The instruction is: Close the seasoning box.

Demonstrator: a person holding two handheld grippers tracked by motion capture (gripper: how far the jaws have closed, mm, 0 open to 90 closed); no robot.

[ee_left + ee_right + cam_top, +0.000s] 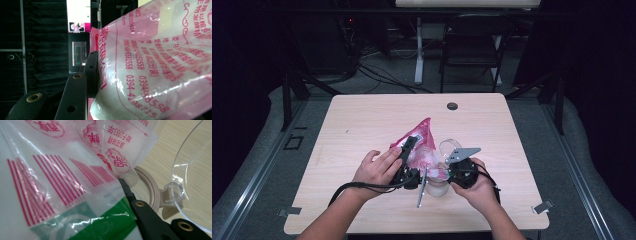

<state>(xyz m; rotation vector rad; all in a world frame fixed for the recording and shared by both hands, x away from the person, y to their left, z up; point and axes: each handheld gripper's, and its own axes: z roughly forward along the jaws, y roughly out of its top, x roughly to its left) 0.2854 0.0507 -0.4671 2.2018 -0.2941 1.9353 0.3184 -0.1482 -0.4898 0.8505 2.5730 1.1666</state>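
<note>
Both tongs clamp the pink printed plastic bag (422,145): left tongs (408,145) on its edge, right tongs (451,167) probably pinching its corner, beside clear hinged-lid container (447,150) on table (362,120).

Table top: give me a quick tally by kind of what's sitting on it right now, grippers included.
Plastic bags, pink-and-white printed: 1
Clear containers with a hinged lid: 1
Handheld grippers: 2, left gripper and right gripper
Total: 4
</note>
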